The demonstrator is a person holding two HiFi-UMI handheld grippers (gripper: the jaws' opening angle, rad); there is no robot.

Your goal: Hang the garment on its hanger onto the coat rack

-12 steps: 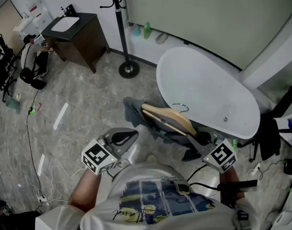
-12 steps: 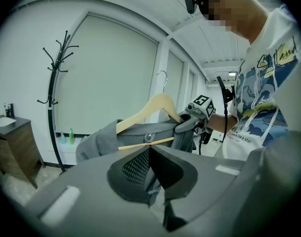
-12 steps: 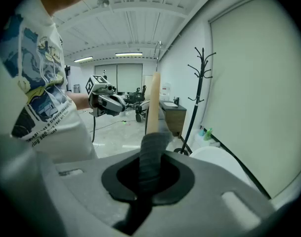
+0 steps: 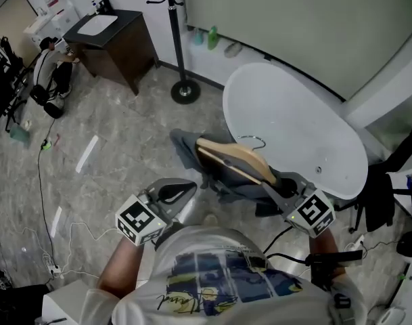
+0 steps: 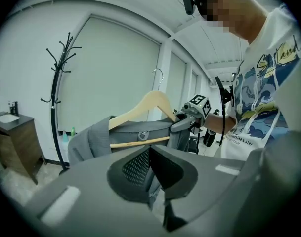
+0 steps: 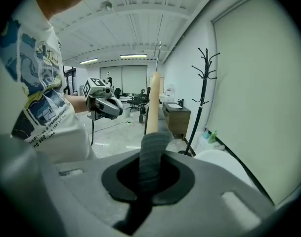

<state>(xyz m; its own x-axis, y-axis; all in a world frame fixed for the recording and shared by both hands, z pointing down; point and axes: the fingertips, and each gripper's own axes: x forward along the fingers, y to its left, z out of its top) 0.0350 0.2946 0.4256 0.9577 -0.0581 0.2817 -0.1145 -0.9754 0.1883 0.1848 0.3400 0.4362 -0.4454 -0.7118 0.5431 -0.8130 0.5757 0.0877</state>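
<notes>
Grey garment (image 4: pixel 192 151) is already on its light wooden hanger (image 4: pixel 236 160), so the dressing part is done. The hanging part has not started.

Right gripper (image 4: pixel 285 187): jaws nearly together, clamped on the grey cloth wrapped over one shoulder end of the hanger. The right gripper view shows the fabric pinched between the pads with the wood rising beyond it. Garment and hanger are carried in the air, tilted, with the thin metal hook (image 4: pixel 253 141) free and touching nothing.

Left gripper (image 4: pixel 182 189): jaws look closed with nothing between them. It is on the far side of the garment from the right gripper, clear of the cloth, and pointed towards it.

Black metal coat rack (image 4: pixel 176 39): it stands upright on a round base (image 4: pixel 185 92), and all prongs that show are bare. The garment is well apart from the coat rack and lower than its prongs. The white oval tub (image 4: pixel 293 127) lies to one side of the coat rack.

Judged progress: early-middle, with the garment picked up but not delivered. What is left is to carry it over to the coat rack, raise the hook above a prong, drop it on and let go. Gripping one end makes the hanger swing, so the left gripper may need to steady it.
</notes>
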